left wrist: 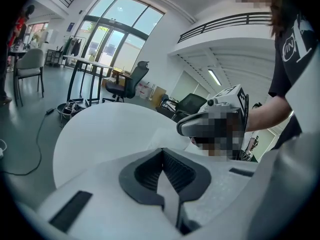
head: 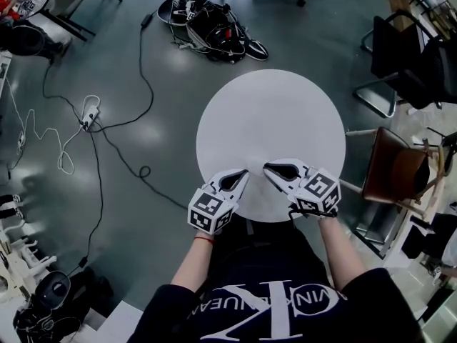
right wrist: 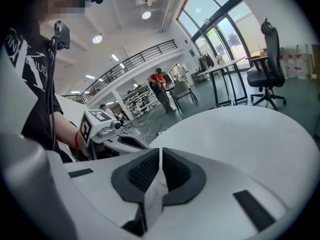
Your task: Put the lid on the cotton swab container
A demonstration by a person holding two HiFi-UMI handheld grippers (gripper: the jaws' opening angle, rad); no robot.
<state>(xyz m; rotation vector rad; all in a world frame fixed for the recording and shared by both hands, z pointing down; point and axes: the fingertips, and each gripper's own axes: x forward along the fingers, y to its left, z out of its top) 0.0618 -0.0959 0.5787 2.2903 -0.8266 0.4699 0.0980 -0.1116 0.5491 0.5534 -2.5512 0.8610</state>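
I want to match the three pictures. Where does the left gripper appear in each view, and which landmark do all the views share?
Head view: the left gripper is at lower centre-left, its tips over the near part of the table.
Left gripper view: its own jaws fill the bottom centre, tips together.
Right gripper view: it is at middle left, pointing right.
Shared landmark: the round white table.

We are seeing only a faint, pale, translucent shape (left wrist: 167, 137) lying on the round white bench (head: 285, 113) near its front edge; we cannot tell whether it is container or lid.
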